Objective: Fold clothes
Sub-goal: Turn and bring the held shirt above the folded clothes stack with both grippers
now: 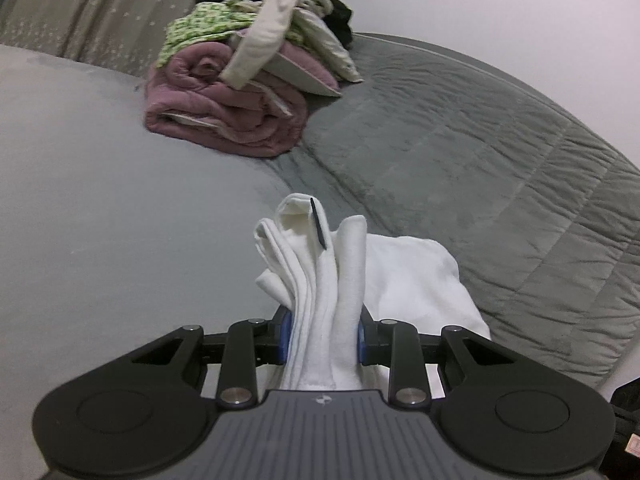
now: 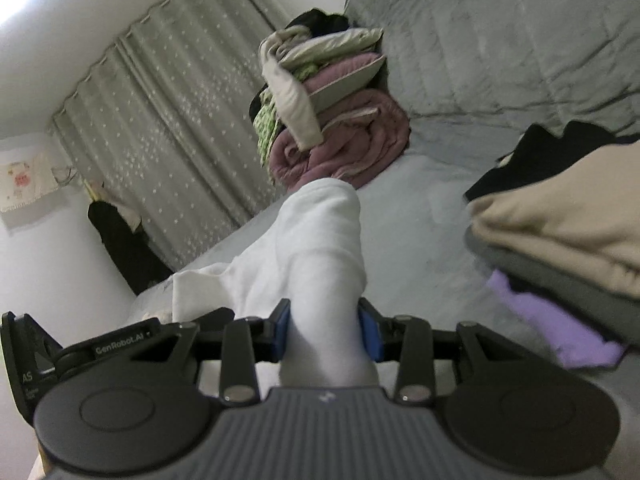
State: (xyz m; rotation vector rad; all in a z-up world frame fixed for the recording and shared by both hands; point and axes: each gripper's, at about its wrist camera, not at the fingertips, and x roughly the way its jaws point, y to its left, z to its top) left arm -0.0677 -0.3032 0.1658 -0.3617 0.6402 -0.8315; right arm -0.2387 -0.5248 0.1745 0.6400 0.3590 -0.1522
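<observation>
The left hand-held gripper (image 1: 323,338) is clamped on a bunched white garment (image 1: 316,280), its blue pads (image 1: 285,338) pressing several gathered layers between them. The folds stand up from the jaws toward 12 o'clock, with a thin dark strip (image 1: 318,223) showing on one fold near the top. More of the white cloth spreads out at 2 o'clock from the gripper and lies on the bed (image 1: 100,200). A grey quilted cover (image 1: 460,140) lies over the bed from 1 to 3 o'clock.

At 11 o'clock in the left wrist view, well apart from the white garment, sits a pile of clothes (image 1: 248,72): a rolled mauve piece at the bottom, then green-patterned, cream and black pieces on top. A pale patterned curtain (image 1: 100,8) hangs behind it.

The right hand-held gripper (image 2: 326,334) also holds the white garment (image 2: 320,248), jaws narrowed on a thick roll of it that rises toward 12 o'clock; a loose part trails off toward 9 o'clock. In the right wrist view the same pile (image 2: 328,120) is at 12 o'clock, beyond the cloth. At 3 o'clock lies a second stack (image 2: 560,216) with black, beige, grey and lilac layers. A part of the other gripper's body (image 2: 32,356) shows at 9 o'clock, near the lower left edge.
</observation>
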